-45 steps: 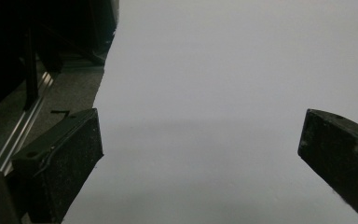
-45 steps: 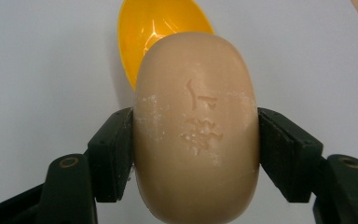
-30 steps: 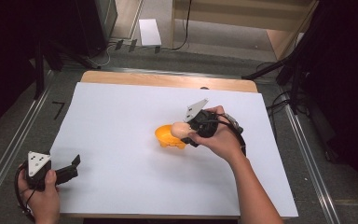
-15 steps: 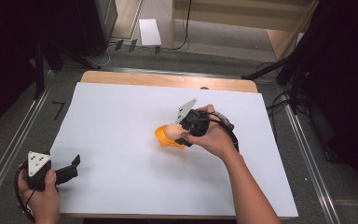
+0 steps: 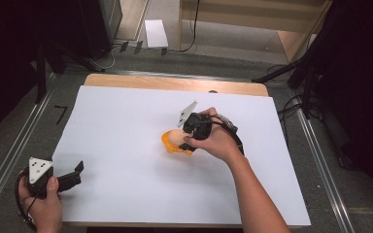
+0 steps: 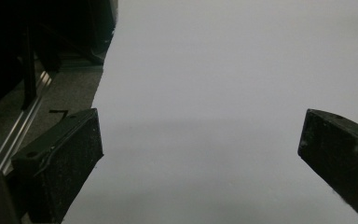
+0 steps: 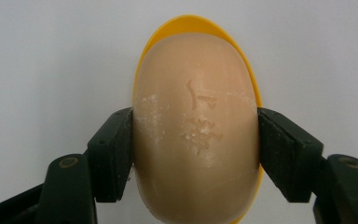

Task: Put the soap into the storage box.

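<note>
this looks like a lab or recording setup, not a home. the table [image 5: 175, 83] is a plain wooden top covered almost to its edges by a white sheet [image 5: 126, 126], with metal rails [image 5: 9, 160] running along its left and right sides. beyond the far edge lie cables [image 5: 194, 29] on a grey floor [image 5: 213, 63], dark stands [image 5: 41, 73] at the left corner, and a wooden frame [image 5: 252, 19].
</note>
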A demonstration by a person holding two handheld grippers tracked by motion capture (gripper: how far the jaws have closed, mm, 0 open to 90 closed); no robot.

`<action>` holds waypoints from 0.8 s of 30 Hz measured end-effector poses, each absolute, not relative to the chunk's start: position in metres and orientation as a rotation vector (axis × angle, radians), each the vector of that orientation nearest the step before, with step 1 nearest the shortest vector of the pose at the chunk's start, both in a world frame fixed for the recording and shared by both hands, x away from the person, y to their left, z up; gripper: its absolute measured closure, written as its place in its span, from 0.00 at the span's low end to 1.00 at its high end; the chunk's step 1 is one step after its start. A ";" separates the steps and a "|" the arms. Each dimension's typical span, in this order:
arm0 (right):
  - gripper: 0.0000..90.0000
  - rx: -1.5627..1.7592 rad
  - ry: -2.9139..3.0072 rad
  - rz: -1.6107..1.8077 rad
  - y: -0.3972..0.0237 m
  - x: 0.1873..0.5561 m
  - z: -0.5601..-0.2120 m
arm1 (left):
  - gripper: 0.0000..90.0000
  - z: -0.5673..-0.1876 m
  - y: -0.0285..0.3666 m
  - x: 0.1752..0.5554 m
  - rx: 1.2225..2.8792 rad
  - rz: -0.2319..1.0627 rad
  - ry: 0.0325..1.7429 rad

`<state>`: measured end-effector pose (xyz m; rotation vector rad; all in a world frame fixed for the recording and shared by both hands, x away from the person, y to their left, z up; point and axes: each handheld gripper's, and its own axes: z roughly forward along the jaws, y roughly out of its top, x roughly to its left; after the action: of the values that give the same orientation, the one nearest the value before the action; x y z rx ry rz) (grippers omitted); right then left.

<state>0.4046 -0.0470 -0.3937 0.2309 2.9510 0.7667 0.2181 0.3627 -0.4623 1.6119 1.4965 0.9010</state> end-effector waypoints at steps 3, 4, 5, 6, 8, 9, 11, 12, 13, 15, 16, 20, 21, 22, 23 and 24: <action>0.37 0.254 2.965 0.756 -0.046 0.405 -0.396 | 0.00 -0.462 0.363 0.218 1.612 0.901 1.496; 0.37 0.248 2.965 0.751 -0.046 0.406 -0.397 | 0.00 -0.462 0.363 0.218 1.612 0.900 1.497; 0.37 0.251 2.965 0.753 -0.047 0.407 -0.397 | 0.00 -0.462 0.363 0.218 1.609 0.902 1.497; 0.37 0.250 2.965 0.758 -0.047 0.408 -0.398 | 0.00 -0.462 0.363 0.218 1.611 0.900 1.498; 0.37 0.248 2.964 0.763 -0.047 0.408 -0.398 | 0.00 -0.462 0.363 0.218 1.612 0.901 1.497; 0.37 0.250 2.967 0.762 -0.047 0.408 -0.398 | 0.00 -0.462 0.363 0.218 1.613 0.901 1.497; 0.37 0.251 2.971 0.761 -0.048 0.409 -0.399 | 0.00 -0.462 0.363 0.218 1.613 0.901 1.496; 0.37 0.260 2.974 0.758 -0.048 0.409 -0.399 | 0.00 -0.462 0.363 0.218 1.612 0.901 1.497; 0.37 0.258 2.980 0.757 -0.049 0.410 -0.400 | 0.00 -0.462 0.363 0.218 1.611 0.901 1.498; 0.37 0.262 2.979 0.766 -0.049 0.411 -0.400 | 0.00 -0.462 0.363 0.218 1.611 0.901 1.498; 0.37 0.263 2.981 0.773 -0.050 0.412 -0.401 | 0.00 -0.462 0.363 0.218 1.612 0.901 1.497; 0.38 0.270 2.985 0.771 -0.050 0.412 -0.401 | 0.00 -0.462 0.363 0.218 1.611 0.901 1.498; 0.43 0.271 2.984 0.774 -0.050 0.413 -0.401 | 0.00 -0.462 0.363 0.218 1.611 0.900 1.498; 0.42 0.271 2.978 0.795 -0.051 0.413 -0.400 | 0.00 -0.462 0.363 0.218 1.611 0.900 1.498; 0.43 0.270 2.976 0.806 -0.051 0.414 -0.399 | 0.00 -0.462 0.363 0.218 1.611 0.901 1.498; 0.43 0.285 2.975 0.816 -0.052 0.414 -0.398 | 0.00 -0.462 0.363 0.218 1.610 0.900 1.498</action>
<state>0.4137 -0.0515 -0.3984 0.2855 2.9746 0.8160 0.2181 0.3629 -0.4623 1.6105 1.4975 0.9004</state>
